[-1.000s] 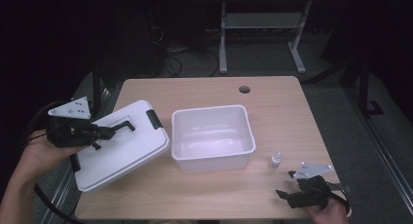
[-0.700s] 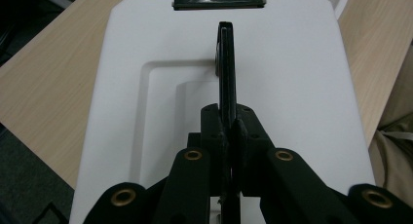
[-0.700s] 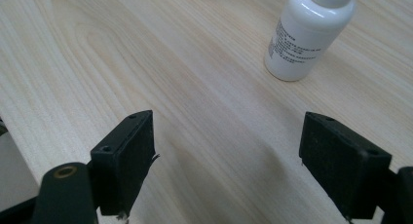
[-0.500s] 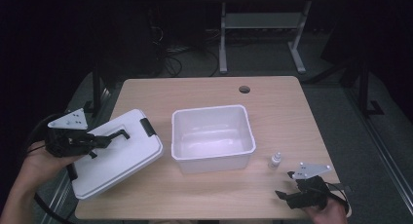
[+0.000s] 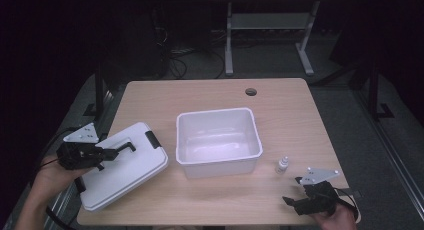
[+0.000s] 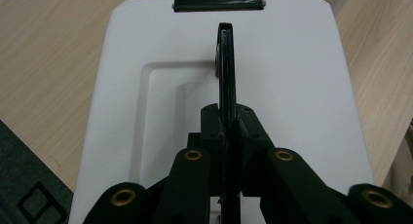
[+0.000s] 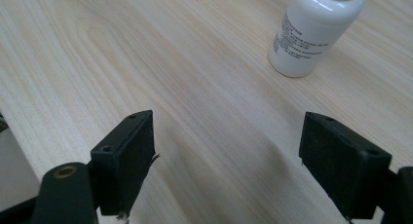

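The left gripper (image 5: 107, 154) has its jaws clamped on the black handle (image 6: 226, 63) of the lid (image 5: 125, 171), which lies at the counter's (image 5: 210, 92) left edge, overhanging it, beside the open bin (image 5: 218, 140). The step in hand looks like moving the lid; next calls for setting it squarely. The right gripper (image 7: 226, 156) waits, jaws wide, near the bottle (image 7: 314, 31) by the right front corner.

One white lid (image 5: 125, 171), one white tub (image 5: 218, 141) beside it, one small bottle (image 5: 282, 164), two handheld grippers.
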`<state>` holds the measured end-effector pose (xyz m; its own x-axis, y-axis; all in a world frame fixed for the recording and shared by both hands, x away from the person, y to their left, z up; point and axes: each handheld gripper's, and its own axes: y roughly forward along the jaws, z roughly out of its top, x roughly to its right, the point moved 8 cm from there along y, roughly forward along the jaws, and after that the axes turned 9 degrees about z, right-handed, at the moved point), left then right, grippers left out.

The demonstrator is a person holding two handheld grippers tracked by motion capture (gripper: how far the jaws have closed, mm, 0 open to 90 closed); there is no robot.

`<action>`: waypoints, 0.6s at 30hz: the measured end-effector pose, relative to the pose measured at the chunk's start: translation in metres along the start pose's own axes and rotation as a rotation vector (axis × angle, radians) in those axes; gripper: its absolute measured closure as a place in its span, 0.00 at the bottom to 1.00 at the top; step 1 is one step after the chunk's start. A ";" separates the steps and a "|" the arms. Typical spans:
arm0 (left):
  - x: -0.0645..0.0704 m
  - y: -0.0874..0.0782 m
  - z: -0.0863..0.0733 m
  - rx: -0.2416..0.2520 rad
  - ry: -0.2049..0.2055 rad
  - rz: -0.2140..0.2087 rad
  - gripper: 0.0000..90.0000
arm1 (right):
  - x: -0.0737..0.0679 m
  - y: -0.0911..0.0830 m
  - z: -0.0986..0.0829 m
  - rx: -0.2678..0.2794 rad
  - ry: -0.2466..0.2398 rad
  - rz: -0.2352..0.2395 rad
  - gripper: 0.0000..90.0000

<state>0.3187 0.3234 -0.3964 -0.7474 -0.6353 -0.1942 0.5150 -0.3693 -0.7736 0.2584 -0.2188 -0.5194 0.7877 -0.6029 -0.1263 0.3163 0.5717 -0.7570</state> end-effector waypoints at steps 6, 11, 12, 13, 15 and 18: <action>0.003 0.012 -0.006 -0.006 -0.006 -0.003 0.93 | 0.000 0.001 0.000 -0.002 0.000 0.001 0.22; 0.006 0.024 -0.012 -0.015 -0.015 -0.018 0.93 | -0.001 0.001 0.000 -0.003 0.000 0.005 0.22; 0.007 0.026 -0.013 -0.017 -0.011 -0.018 0.93 | -0.001 0.001 -0.001 -0.003 0.000 0.006 0.22; 0.007 0.028 -0.014 -0.023 -0.009 -0.015 0.93 | -0.001 0.001 -0.001 -0.003 0.000 0.005 0.22; 0.008 0.031 -0.015 -0.020 -0.020 -0.015 0.93 | 0.000 0.001 -0.001 -0.005 -0.003 0.004 0.22; 0.009 0.035 -0.018 -0.017 -0.022 -0.019 0.93 | 0.000 0.001 -0.001 -0.007 -0.004 0.004 0.22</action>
<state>0.3229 0.3167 -0.4362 -0.7477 -0.6431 -0.1658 0.4929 -0.3700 -0.7875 0.2584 -0.2188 -0.5210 0.7911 -0.5984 -0.1270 0.3092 0.5703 -0.7610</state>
